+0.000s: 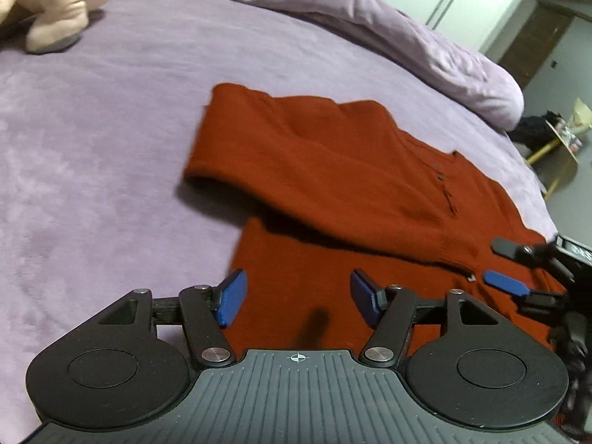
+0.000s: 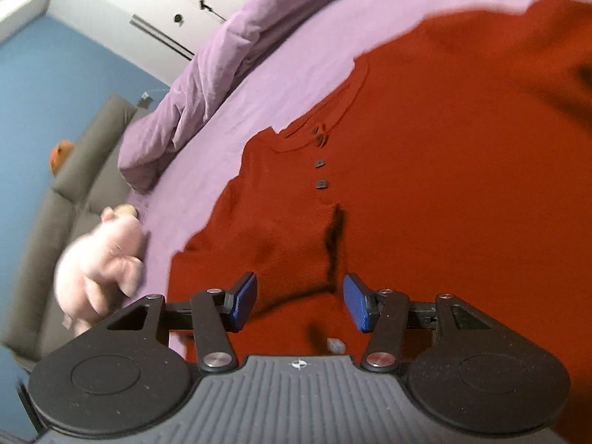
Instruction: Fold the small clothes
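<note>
Bed, purple cover [image 1: 111, 140]: red sweater [image 1: 333, 170] spread flat, pink plush toy [image 1: 59, 0] beside, bunched purple duvet [image 1: 388, 22] along far edge

Soft, fairly dim indoor light, probably from above, throws a dark shadow under the folded sleeve [image 1: 314, 170]. Fisheye curvature bends the edges. The plush toy [image 2: 103, 255] smears with motion blur; the far room looks hazy.
</note>
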`<state>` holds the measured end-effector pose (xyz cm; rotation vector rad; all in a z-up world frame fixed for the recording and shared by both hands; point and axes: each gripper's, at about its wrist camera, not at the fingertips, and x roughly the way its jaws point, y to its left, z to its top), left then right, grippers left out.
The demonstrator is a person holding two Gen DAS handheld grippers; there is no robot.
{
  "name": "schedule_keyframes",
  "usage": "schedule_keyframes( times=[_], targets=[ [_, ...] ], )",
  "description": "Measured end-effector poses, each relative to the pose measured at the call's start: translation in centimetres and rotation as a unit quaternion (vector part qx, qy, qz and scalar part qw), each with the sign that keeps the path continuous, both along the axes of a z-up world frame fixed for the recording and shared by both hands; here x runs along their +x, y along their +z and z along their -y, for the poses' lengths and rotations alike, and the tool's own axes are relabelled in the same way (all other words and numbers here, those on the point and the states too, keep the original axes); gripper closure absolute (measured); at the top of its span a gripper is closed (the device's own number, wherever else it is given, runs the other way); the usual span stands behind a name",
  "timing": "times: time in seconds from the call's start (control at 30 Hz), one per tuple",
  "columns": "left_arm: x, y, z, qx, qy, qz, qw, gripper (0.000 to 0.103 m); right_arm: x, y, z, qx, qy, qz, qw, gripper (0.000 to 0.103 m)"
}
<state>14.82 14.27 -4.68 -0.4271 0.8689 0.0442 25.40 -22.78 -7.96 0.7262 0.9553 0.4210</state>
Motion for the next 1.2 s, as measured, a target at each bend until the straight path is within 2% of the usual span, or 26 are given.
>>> schedule_keyframes(
  times=[0.17,0.2,0.23,0.3,0.37,0.47,0.53,0.6,0.67,0.7,0.8,0.87,0.9,0.93,1.0,1.1,1.17,1.2],
  targets=[
    [-0.7,-0.2,-0.4,0.017,0.001,0.000,0.9999,0.035,2.1,-1.5,-1.9,-0.005,-0.010,-0.014,1.000,0.053],
    [-0.8,-0.1,-0.5,0.019,-0.002,-0.001,0.9998,0.035,2.2,-1.6,-2.1,-0.009,-0.009,-0.014,1.000,0.057],
    [-0.6,-0.1,-0.4,0.020,-0.005,0.000,0.9998,0.035,2.3,-1.5,-2.3,-0.014,-0.008,-0.011,1.000,0.076],
    [-0.1,-0.2,-0.1,0.027,-0.009,0.003,0.9996,0.035,2.5,-1.1,-2.9,-0.034,0.012,0.002,0.999,0.102],
    [0.2,0.1,0.1,0.033,-0.012,0.008,0.9994,0.035,2.4,-0.2,-3.4,-0.065,0.020,0.026,0.997,0.102],
    [1.1,0.4,0.3,0.046,-0.013,0.016,0.9988,0.035,1.4,2.8,-2.9,-0.122,0.009,0.113,0.986,0.102],
    [1.7,0.6,0.5,0.053,-0.016,0.014,0.9984,0.035,1.0,4.6,-1.9,-0.189,-0.023,0.154,0.970,0.102],
    [2.4,0.5,0.9,0.059,-0.024,0.011,0.9979,0.035,0.8,5.5,-0.7,-0.264,-0.057,0.179,0.946,0.102],
    [3.0,0.4,1.5,0.068,-0.032,0.009,0.9972,0.035,1.3,5.5,0.5,-0.310,-0.064,0.178,0.932,0.102],
    [3.3,0.3,1.9,0.071,-0.035,0.008,0.9968,0.035,1.6,5.2,1.0,-0.322,-0.053,0.171,0.930,0.102],
    [3.9,0.0,2.6,0.075,-0.042,0.002,0.9963,0.035,2.2,4.1,2.7,-0.331,-0.055,0.133,0.933,0.100],
    [4.1,-0.1,2.9,0.077,-0.046,-0.001,0.9960,0.035,2.6,3.0,4.4,-0.281,-0.062,0.093,0.953,0.081],
    [4.3,-0.2,3.0,0.079,-0.048,-0.003,0.9957,0.035,2.9,2.4,5.0,-0.253,-0.063,0.069,0.963,0.061],
    [4.3,-0.3,3.0,0.082,-0.049,-0.005,0.9955,0.035,3.1,1.6,5.4,-0.225,-0.063,0.049,0.971,0.050],
    [4.5,-0.4,3.2,0.087,-0.048,-0.009,0.9950,0.035,3.3,0.0,5.5,-0.178,-0.057,0.026,0.982,0.048],
    [4.6,-0.4,3.3,0.096,-0.047,-0.010,0.9942,0.035,3.0,-0.5,4.4,-0.181,-0.055,0.040,0.981,0.046],
    [4.6,-0.5,3.2,0.102,-0.045,-0.012,0.9937,0.035,3.0,-0.4,3.2,-0.182,-0.039,0.049,0.981,0.049],
    [4.7,-0.6,3.2,0.102,-0.045,-0.013,0.9937,0.035,3.2,-0.3,2.3,-0.194,-0.027,0.054,0.979,0.058]
  ],
)
